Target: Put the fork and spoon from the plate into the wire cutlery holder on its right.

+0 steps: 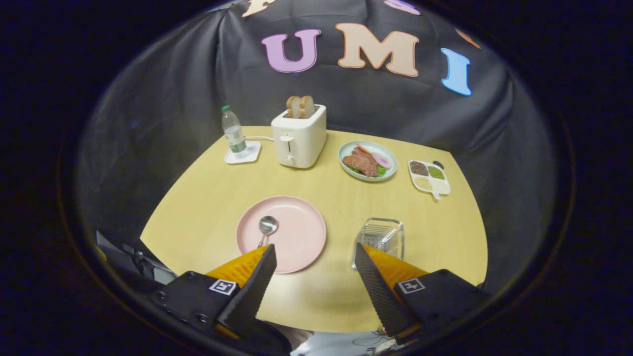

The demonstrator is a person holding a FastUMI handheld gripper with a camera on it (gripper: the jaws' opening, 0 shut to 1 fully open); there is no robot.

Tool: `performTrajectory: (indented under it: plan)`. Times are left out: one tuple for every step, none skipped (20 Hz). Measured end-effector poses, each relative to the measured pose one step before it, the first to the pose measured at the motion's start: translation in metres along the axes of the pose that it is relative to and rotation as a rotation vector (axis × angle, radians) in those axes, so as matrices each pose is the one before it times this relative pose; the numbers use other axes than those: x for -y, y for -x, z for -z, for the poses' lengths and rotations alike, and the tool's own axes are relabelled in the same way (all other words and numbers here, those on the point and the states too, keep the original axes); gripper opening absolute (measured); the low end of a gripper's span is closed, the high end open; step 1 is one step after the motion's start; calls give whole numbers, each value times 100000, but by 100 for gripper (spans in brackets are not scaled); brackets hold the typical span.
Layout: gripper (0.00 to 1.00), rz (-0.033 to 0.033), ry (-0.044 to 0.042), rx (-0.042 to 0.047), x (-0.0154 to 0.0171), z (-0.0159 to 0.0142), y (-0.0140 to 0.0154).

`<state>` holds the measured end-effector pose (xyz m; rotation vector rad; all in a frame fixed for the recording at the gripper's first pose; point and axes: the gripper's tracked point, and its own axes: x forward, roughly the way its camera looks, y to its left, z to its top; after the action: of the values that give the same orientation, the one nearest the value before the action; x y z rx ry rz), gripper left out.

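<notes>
Your gripper (315, 249) is wide apart, clamped on nothing, hovering over the near edge of the table (198, 207). Left finger covers the spoon (266, 228) handle's end; only the bowl and upper handle show, lying on the pink plate (301, 232) near its left side. Can't make out a fork on the plate; if it's there, it's hidden or too small to tell. Right finger tip overlaps the near corner of the wire cutlery holder (381, 236), which stands just right of the plate; its inside is hard to read through the mesh, can't tell what's in it.

Far side of the table: white toaster (298, 138) with two bread slices (300, 107) standing up in its slots, cord running off to the left. Water bottle (233, 132) upright on a white coaster (243, 153) near the far left corner. Pale green dish (367, 160) right of the toaster holds meat, a pink slice and greens. White divided tray (429, 177) near the right edge holds dark, green and pale grains in separate compartments
</notes>
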<state>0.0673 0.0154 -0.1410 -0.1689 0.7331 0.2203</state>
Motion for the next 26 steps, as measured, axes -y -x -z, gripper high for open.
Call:
performTrajectory:
  plan:
    - [100,-233,-1073,1019,-999,487,-484]
    - [100,-705,-657,846,-1104,470,-366]
    - [100,-768,58,445,-947,654,-271]
    - [100,-996,450,15,-985,643,-339]
    - [100,-687,712,-389,-838,805,-447]
    - [100,-819,75,-868,-797,773,-429]
    - [100,-1333,-790,-1186,-948,891,-418]
    - [100,-1011,-1185,-1061,-766,833,-443]
    - [100,-623,-866,-680,-472,719,-559]
    - [100,-696,-513,76,-494,404,-439]
    - [100,-786,-512,-133,-508,596,-342]
    - [100,-294,-473,-16,-388,540,-302]
    - [100,-108,-290,-682,-309,663,-512]
    - [100,13,-103,-1715,-255,839,-361]
    - [100,-173,-171,-1901,-249,815,-322]
    - [97,85,-297,-2047,-177,689,-416]
    - [94,237,-147,-1965,-7,698,-188]
    - [90,-379,-556,-1331,-128,355,-116]
    - [86,411,-593,-674,-67,295,-409]
    - [82,378,-521,-4,11,-26,-175]
    - [78,383,-750,-182,0,31,-341]
    - [75,42,-817,-613,-83,103,-294]
    - [71,-138,-728,-507,-81,191,-273]
    - [67,-116,-197,-451,37,50,-282]
    - [63,367,366,-26,52,-9,-354]
    - [59,-376,-541,255,-43,-122,-151]
